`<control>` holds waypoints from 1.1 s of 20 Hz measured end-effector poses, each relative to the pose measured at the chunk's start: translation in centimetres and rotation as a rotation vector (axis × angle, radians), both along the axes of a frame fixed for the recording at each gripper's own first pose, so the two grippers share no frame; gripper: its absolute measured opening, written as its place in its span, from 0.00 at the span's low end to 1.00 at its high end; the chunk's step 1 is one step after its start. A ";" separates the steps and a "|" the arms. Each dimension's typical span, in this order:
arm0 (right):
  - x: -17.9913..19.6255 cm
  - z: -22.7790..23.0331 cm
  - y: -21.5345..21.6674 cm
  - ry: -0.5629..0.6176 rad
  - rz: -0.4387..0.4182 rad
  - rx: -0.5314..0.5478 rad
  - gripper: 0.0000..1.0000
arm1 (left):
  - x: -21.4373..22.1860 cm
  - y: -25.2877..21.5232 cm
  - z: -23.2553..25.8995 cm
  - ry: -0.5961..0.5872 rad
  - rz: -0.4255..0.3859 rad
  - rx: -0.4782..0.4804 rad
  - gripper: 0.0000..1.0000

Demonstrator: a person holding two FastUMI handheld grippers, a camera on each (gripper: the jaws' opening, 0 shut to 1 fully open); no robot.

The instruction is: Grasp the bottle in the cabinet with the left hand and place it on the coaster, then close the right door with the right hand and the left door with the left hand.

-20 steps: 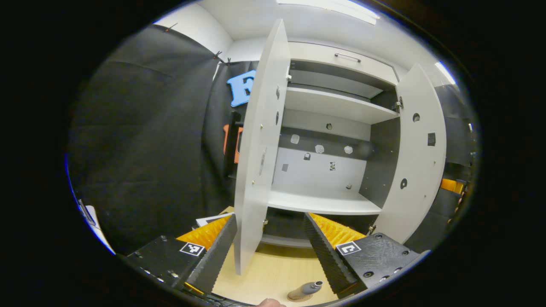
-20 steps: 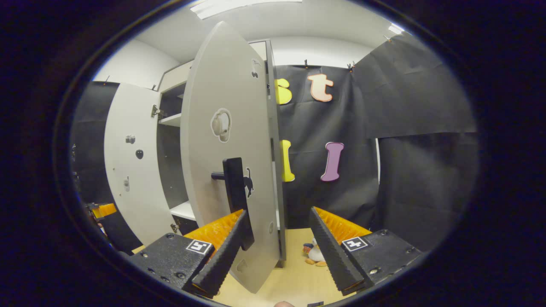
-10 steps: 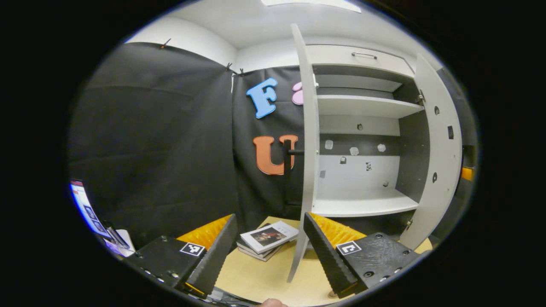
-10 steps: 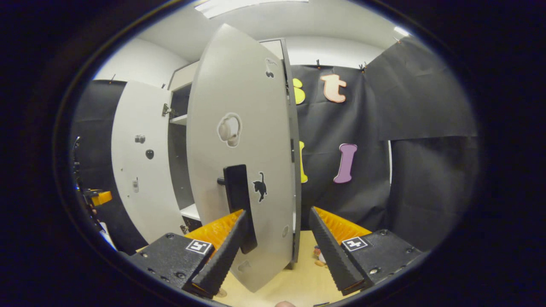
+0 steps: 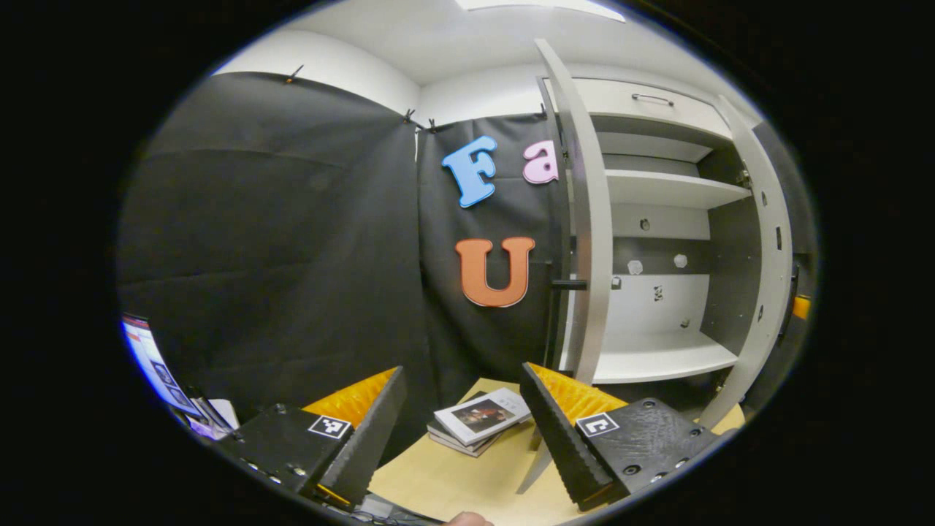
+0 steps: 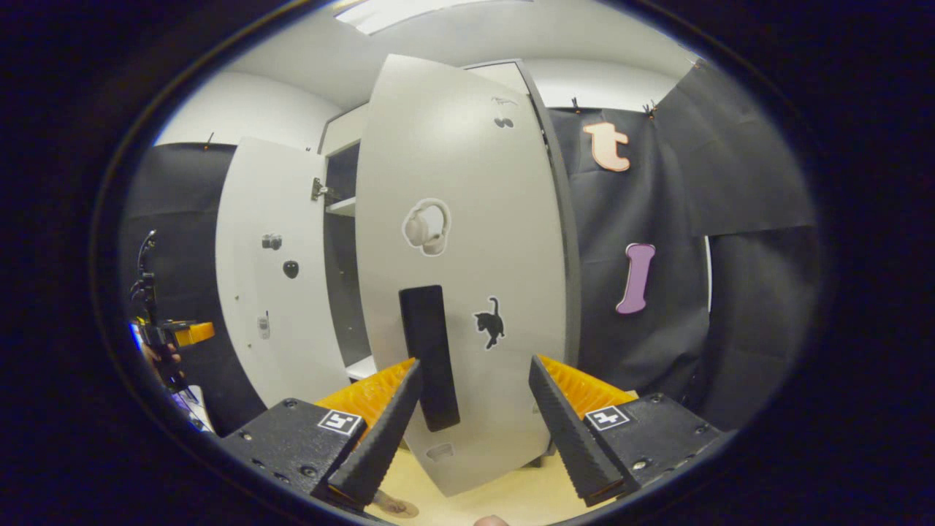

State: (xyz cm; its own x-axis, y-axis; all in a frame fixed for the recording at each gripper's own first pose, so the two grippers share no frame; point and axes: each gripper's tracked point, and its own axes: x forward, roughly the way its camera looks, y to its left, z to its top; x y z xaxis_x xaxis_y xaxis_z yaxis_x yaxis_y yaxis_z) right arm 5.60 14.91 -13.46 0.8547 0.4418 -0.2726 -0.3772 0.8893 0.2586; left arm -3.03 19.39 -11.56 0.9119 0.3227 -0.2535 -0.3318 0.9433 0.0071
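In the right gripper view, the right gripper (image 6: 473, 431) is seen with its fingers spread wide and nothing held between them, pointed at the outer face of the pale grey right cabinet door (image 6: 467, 241), which fills the centre of the frame. A tall black bar handle (image 6: 429, 358) is seen on this door, just behind the left finger; whether it is touched cannot be told. The door is judged to be partly swung in, so the step in hand is taken to be the closing of the right door. At the bottom edge, a round brown coaster (image 6: 394, 505) is seen on the light wooden desk (image 6: 511, 497); the bottle itself cannot be made out there. In the left gripper view, the left gripper (image 5: 462, 431) is likewise held wide open and empty, low in the frame, with the pale grey left cabinet door (image 5: 588, 219) seen edge-on at upper right and the white shelves (image 5: 657, 358) bare beyond it. A stack of books (image 5: 478, 420) lies on the desk between the fingers. Next, a steady push on the right door until it is flush is called for, then a reach to the left door.
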 end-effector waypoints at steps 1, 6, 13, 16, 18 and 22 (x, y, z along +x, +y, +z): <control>0.2 -0.3 1.1 0.019 0.004 0.026 0.92 | 0.3 0.4 0.0 -0.005 -0.005 0.001 0.96; 0.5 -0.9 3.2 0.033 0.006 0.015 0.96 | 0.6 1.8 0.1 -0.001 0.010 0.026 0.92; -0.7 -1.7 1.3 0.039 -0.035 -0.018 0.96 | 3.0 2.4 1.1 -0.028 -0.030 0.049 0.93; -1.4 -2.3 0.1 0.047 -0.047 -0.025 0.96 | 4.1 2.6 -0.3 -0.001 -0.028 0.018 0.95; -1.7 -2.6 -0.5 0.059 -0.061 -0.028 0.96 | 4.9 2.1 -0.3 -0.008 -0.051 -0.019 0.99; -2.4 -2.4 -1.9 0.053 -0.078 -0.030 0.96 | 5.7 1.5 -1.0 0.025 -0.076 -0.016 0.92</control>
